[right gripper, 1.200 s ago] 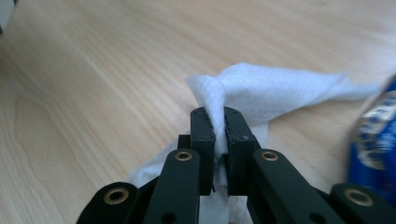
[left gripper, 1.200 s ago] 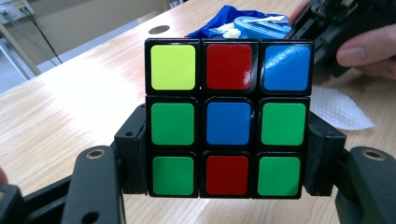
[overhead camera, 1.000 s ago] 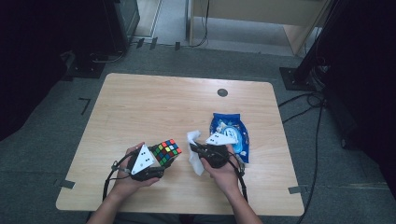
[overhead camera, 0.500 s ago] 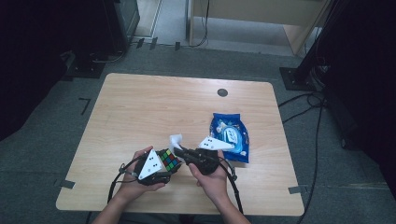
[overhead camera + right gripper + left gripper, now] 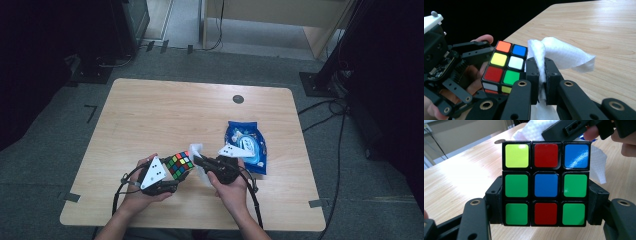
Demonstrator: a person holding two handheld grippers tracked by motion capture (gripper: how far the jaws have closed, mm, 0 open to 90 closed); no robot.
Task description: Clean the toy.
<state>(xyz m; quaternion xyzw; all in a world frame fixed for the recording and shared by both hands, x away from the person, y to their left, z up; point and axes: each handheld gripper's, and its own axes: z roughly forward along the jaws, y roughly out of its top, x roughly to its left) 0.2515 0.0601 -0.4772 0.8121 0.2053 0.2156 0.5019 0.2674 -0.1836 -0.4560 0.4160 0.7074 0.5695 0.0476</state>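
the left hand-held gripper (image 5: 175,175) is clamped on a scrambled rubik's cube (image 5: 180,165), jaws pressing its two sides, holding it just above the near part of the table (image 5: 150,115). the right hand-held gripper (image 5: 199,161) is pinched together on a white wipe (image 5: 559,53), right up against the cube. a blue packet (image 5: 247,145) lies on the table just beside the right hand.

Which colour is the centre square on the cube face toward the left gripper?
Blue, on the cube; it shows best in the left gripper view.
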